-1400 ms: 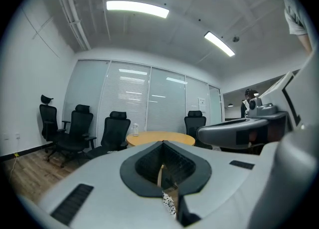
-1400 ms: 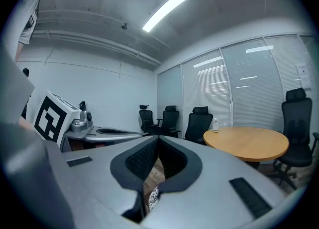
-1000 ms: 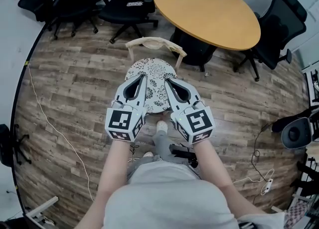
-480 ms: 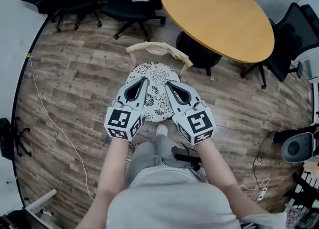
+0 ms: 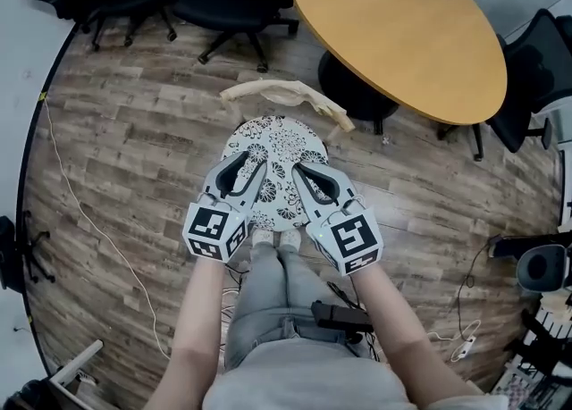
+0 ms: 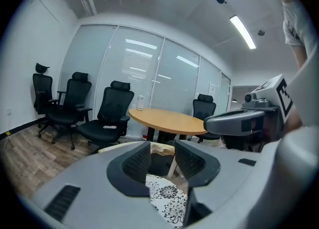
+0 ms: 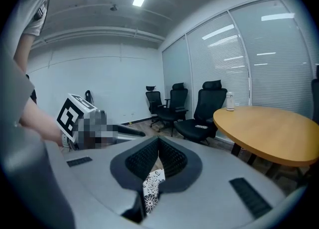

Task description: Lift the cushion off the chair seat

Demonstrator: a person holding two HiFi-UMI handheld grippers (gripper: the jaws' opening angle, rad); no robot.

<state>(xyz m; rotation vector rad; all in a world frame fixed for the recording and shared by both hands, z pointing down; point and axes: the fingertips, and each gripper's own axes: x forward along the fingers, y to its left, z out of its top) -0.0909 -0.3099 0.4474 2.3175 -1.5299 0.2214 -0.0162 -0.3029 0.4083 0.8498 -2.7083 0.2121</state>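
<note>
left tongs (image 5: 243,163): just spreading, empty, above cushion (image 5: 281,138) | right tongs (image 5: 300,170): pressed together, above cushion

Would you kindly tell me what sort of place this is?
Probably an office meeting room: a round table, black office chairs and glass walls with blinds.

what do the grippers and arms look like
Both the left gripper and right gripper are pale grey plastic shells with black ribbed pads, each carrying a white cube of black square markers. Bare forearms, short pale sleeves.
</note>
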